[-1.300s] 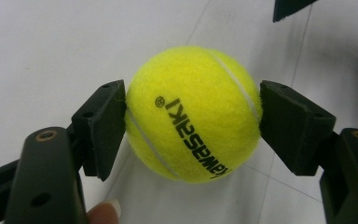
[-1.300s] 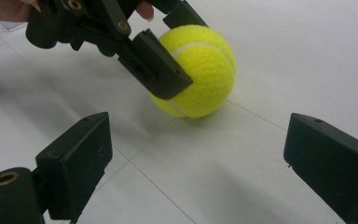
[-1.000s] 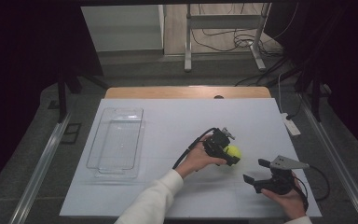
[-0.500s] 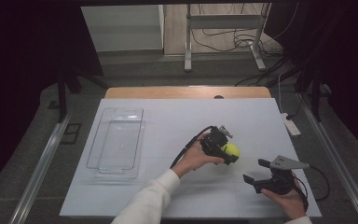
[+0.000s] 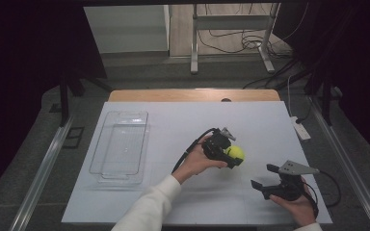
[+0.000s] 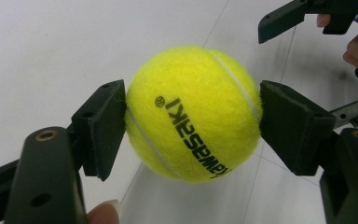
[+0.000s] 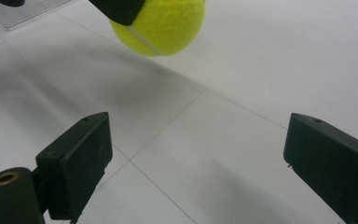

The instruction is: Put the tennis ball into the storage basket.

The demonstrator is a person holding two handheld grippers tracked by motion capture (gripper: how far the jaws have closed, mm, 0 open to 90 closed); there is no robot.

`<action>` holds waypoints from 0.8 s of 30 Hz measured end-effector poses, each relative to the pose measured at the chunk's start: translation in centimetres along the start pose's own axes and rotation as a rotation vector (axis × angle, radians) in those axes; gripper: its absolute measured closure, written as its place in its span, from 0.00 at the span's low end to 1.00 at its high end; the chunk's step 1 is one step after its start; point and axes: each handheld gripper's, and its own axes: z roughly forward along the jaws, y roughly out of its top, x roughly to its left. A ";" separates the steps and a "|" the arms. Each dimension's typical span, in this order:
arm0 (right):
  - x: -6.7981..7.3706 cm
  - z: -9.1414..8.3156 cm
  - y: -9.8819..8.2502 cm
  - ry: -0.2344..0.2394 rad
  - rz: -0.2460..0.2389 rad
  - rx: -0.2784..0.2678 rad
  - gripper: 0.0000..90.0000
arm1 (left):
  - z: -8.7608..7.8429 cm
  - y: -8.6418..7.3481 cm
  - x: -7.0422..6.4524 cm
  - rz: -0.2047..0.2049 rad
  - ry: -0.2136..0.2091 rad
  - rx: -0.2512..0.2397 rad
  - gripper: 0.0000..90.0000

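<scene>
Tennis ball (image 6: 193,112) sits pinched between the left hand-held gripper (image 5: 227,155) pads, now shifted slightly up-left from a second ago and clear of the tabletop (image 5: 183,120) (lift underway). Right hand-held gripper (image 5: 264,177) idles nearby, jaws spread, nothing in them; clear tray (image 5: 120,147) likely next.

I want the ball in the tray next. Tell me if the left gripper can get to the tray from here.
Probably yes. The left gripper is shut on the ball, lifted off the table. The clear tray lies apart to its left, with bare table between and nothing on it. The right gripper sits open on the other side.
</scene>
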 end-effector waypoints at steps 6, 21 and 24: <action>0.0 0.0 0.0 -0.002 0.003 -0.001 0.09 | -0.5 -0.3 0.1 -0.013 0.000 -0.014 0.30; 0.0 0.0 0.0 -0.001 0.000 -0.001 0.09 | -1.7 -1.1 0.1 -0.022 0.007 -0.038 0.30; 0.0 0.0 0.0 -0.003 0.000 0.000 0.09 | -2.0 -1.2 0.1 -0.021 0.009 -0.047 0.30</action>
